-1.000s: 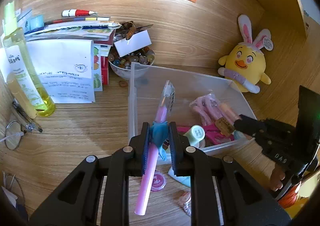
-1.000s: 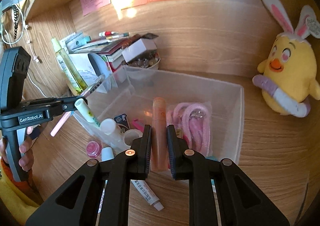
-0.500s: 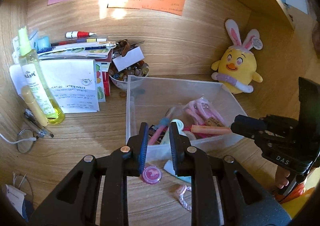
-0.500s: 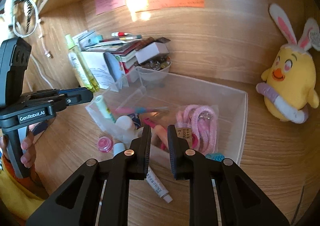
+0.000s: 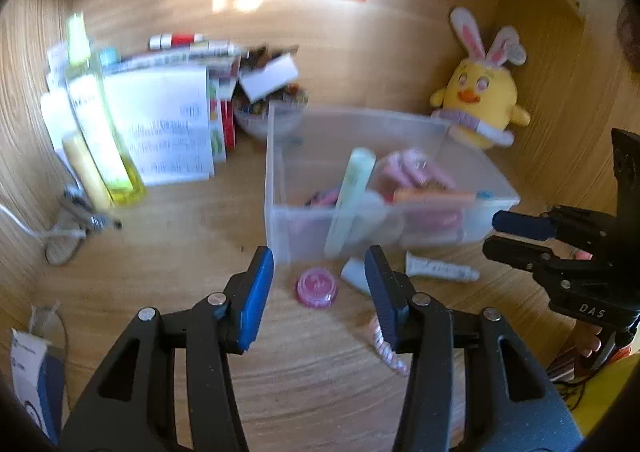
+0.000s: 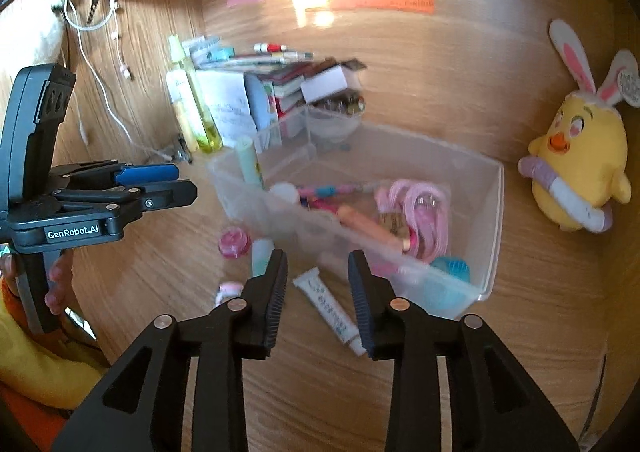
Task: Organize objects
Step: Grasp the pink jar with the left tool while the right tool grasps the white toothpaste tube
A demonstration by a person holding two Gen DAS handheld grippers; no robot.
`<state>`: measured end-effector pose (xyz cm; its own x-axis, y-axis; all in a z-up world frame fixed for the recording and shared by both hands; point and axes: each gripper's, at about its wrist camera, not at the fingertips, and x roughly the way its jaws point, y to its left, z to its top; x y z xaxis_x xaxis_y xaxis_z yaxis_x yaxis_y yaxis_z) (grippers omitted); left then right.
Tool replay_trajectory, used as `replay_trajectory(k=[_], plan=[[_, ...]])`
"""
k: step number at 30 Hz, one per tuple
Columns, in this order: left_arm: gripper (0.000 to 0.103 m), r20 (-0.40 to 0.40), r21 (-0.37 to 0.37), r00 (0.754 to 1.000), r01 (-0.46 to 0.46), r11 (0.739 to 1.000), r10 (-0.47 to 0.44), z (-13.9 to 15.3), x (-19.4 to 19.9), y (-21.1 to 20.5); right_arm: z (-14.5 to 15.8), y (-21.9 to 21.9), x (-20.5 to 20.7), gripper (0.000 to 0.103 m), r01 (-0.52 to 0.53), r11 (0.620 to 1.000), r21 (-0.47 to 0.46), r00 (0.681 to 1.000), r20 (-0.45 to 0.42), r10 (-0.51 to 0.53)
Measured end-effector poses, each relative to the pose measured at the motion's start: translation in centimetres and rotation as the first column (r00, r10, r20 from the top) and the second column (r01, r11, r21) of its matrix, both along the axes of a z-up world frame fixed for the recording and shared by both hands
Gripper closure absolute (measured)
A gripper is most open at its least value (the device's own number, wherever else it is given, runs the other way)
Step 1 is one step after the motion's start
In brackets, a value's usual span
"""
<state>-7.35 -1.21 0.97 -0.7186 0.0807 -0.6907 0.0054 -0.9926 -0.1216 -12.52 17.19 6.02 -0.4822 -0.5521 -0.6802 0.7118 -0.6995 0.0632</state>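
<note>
The clear plastic box (image 5: 400, 123) (image 6: 496, 211) stands on the wooden desk. In it lie an orange tube (image 5: 432, 195) (image 6: 368, 230), a pink pen (image 6: 332, 187), a bagged pink cable (image 6: 424, 207) and a leaning pale green tube (image 5: 352, 195). My left gripper (image 5: 318, 254) (image 6: 186, 181) hovers before the box's near left corner, jaws opening, nothing gripped. A pink jar (image 5: 316, 287) (image 6: 234, 242) sits on the desk just beyond its fingertips. My right gripper (image 6: 317, 256) (image 5: 492, 236) is opening too, empty, above a white tube (image 6: 328, 308) (image 5: 440, 272).
A teal tube (image 5: 354, 274) and a pink-white hair coil (image 5: 386, 352) lie in front of the box. A yellow chick plush (image 6: 580, 167) sits at the right wall. A yellow bottle (image 5: 100, 123), stacked papers (image 5: 160, 123) and a bead bowl (image 5: 268, 107) crowd the back left.
The left gripper let go of the pink pen and the right let go of the orange tube; both now lie in the box. Both grippers drew back from the box and opened.
</note>
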Motion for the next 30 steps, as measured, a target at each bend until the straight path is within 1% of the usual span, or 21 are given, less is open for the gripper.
replay_trajectory(k=[2, 5, 11, 15, 19, 21, 22, 24, 26, 28, 29, 30], plan=[[0.056, 0.036, 0.006, 0.999, -0.002, 1.0, 0.002, -1.1, -0.3, -0.2, -0.9, 0.1, -0.2, 0.069, 0.007, 1.0, 0.021, 1.0, 0.022, -0.007], [0.056, 0.076, 0.014, 0.997, 0.007, 1.0, -0.008, -2.5, -0.5, -0.2, -2.6, 0.1, -0.6, 0.061, 0.008, 0.998, 0.057, 0.998, 0.058, -0.012], [0.056, 0.146, 0.012, 0.989, 0.018, 1.0, -0.019, -4.8, -1.4, 0.1, -4.6, -0.4, -1.6, 0.061, 0.01, 0.995, 0.103, 0.996, 0.087, -0.019], [0.056, 0.151, -0.012, 0.989, 0.008, 1.0, -0.006, -5.1, -2.1, 0.3, -5.4, -1.0, -2.3, 0.061, 0.003, 0.992, 0.125, 0.996, 0.091, -0.014], [0.056, 0.167, -0.012, 0.986, 0.019, 1.0, -0.017, -5.3, -2.9, 0.4, -6.0, -1.8, -2.6, 0.061, -0.021, 0.99, 0.14, 0.995, 0.102, 0.007], [0.056, 0.175, -0.01, 0.984, 0.027, 1.0, -0.025, -5.6, -3.3, 0.4, -6.3, -2.1, -2.4, 0.07, -0.032, 0.989, 0.147, 0.995, 0.102, 0.017], [0.056, 0.176, -0.014, 0.984, 0.031, 0.999, -0.029, -5.6, -3.4, 0.5, -6.4, -2.2, -2.2, 0.073, -0.033, 0.988, 0.148, 0.996, 0.092, 0.02], [0.056, 0.182, -0.021, 0.983, 0.038, 0.999, -0.034, -5.8, -3.7, 0.6, -6.4, -2.4, -1.6, 0.084, -0.047, 0.987, 0.153, 0.996, 0.081, 0.035], [0.056, 0.179, -0.033, 0.983, 0.04, 0.999, -0.034, -5.9, -3.8, 0.8, -6.5, -2.4, -1.2, 0.088, -0.059, 0.987, 0.148, 0.996, 0.078, 0.047], [0.056, 0.177, -0.045, 0.984, 0.045, 0.998, -0.036, -5.9, -3.9, 0.9, -6.6, -2.5, -0.7, 0.088, -0.056, 0.988, 0.147, 0.997, 0.069, 0.046], [0.065, 0.173, -0.047, 0.984, 0.046, 0.998, -0.038, -5.9, -3.9, 0.8, -6.6, -2.4, -0.5, 0.088, -0.054, 0.988, 0.143, 0.997, 0.067, 0.045], [0.068, 0.168, -0.051, 0.985, 0.055, 0.997, -0.046, -5.9, -3.8, 1.0, -6.6, -2.4, -0.3, 0.088, -0.051, 0.989, 0.136, 0.997, 0.065, 0.042]])
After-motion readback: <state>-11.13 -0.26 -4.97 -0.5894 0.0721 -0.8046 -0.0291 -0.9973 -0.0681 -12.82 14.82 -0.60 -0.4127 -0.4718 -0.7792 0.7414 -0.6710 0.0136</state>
